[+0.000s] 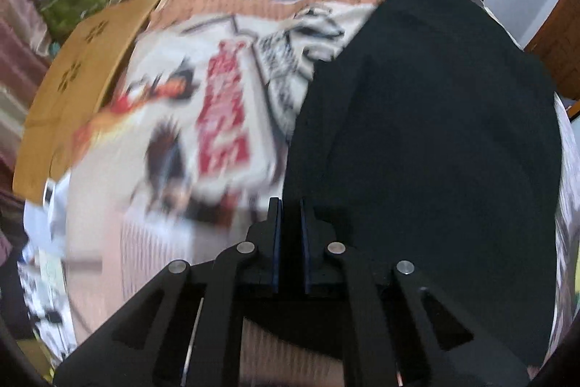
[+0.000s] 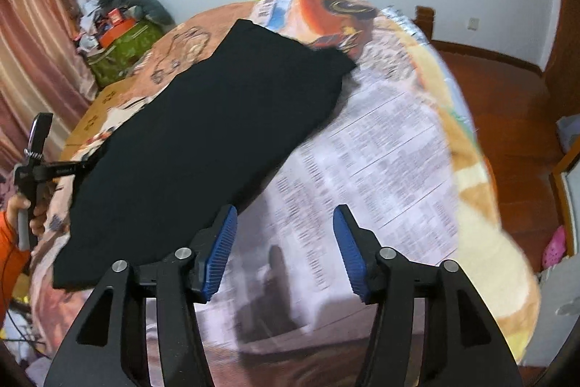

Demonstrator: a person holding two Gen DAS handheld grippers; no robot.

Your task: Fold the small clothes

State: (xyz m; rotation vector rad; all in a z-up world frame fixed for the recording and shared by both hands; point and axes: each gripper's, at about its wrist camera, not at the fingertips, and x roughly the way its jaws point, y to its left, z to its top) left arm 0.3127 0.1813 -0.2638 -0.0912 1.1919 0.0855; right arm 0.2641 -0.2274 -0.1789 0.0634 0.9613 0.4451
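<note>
1. The black garment (image 2: pixel 214 118) lies flat on the bed's printed cover (image 2: pixel 380 147), its long axis running from the near left corner up toward the far right.
2. The left gripper (image 1: pixel 289 205) sits at the garment's left edge, fingers together and seemingly pinching that hem, so I judge it the nearer hand for the fold.
3. The right gripper (image 2: pixel 284 216) hovers just off the garment's right edge, fingers apart, nothing between them.
4. Only the right wrist view shows the garment's whole outline and the person's hand (image 2: pixel 25 209) on the other tool; the left is blurred.
</note>
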